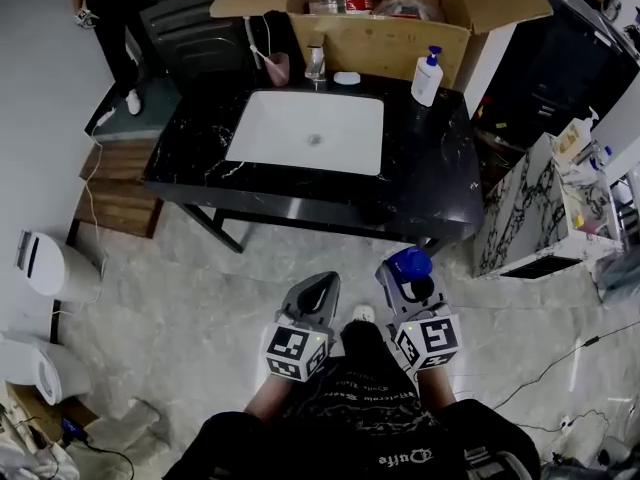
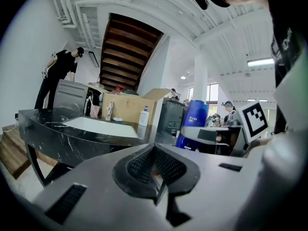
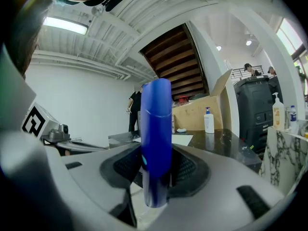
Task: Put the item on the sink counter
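My right gripper [image 1: 408, 273] is shut on a tall blue bottle [image 3: 156, 138], which stands upright between the pads; its blue cap [image 1: 408, 264] shows in the head view. To its left my left gripper [image 1: 318, 293] is shut with nothing in it, its pads [image 2: 155, 166] together. Both are held low over the floor, short of the near edge of the black marble sink counter [image 1: 430, 183], which carries a white basin [image 1: 310, 131].
At the counter's back stand a white pump bottle [image 1: 427, 76], a faucet [image 1: 316, 63], a pink cup [image 1: 277, 68] and a soap bar [image 1: 347, 78]. A cardboard box [image 1: 380, 13] sits behind. A marble-pattern cabinet [image 1: 540, 208] stands right. A person [image 1: 110, 8] stands far left.
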`<move>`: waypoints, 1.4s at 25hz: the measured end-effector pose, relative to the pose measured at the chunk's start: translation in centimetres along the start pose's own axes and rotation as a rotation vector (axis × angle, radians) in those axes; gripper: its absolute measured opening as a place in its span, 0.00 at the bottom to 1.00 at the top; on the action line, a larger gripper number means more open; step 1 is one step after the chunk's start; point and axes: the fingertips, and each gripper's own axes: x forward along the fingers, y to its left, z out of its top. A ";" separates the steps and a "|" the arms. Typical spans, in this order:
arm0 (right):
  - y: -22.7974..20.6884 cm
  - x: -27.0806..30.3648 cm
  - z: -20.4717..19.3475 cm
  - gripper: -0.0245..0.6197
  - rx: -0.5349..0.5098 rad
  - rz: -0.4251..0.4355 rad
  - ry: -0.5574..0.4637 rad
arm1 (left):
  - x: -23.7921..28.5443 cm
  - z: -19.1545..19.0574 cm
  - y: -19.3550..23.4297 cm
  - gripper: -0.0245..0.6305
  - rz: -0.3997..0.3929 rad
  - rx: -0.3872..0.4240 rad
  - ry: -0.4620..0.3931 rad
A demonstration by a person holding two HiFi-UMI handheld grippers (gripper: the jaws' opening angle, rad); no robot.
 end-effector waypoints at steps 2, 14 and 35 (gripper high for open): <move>-1.4 1.5 0.7 0.29 -0.011 0.018 -0.002 | 1.6 0.8 0.5 0.04 0.016 -0.004 -0.010; -7.9 7.9 2.9 0.29 -0.040 0.136 -0.012 | 11.0 3.5 1.9 0.04 0.087 -0.029 -0.051; -16.7 17.8 7.2 0.29 -0.018 0.016 -0.036 | 22.0 8.6 10.1 0.04 0.053 -0.032 -0.067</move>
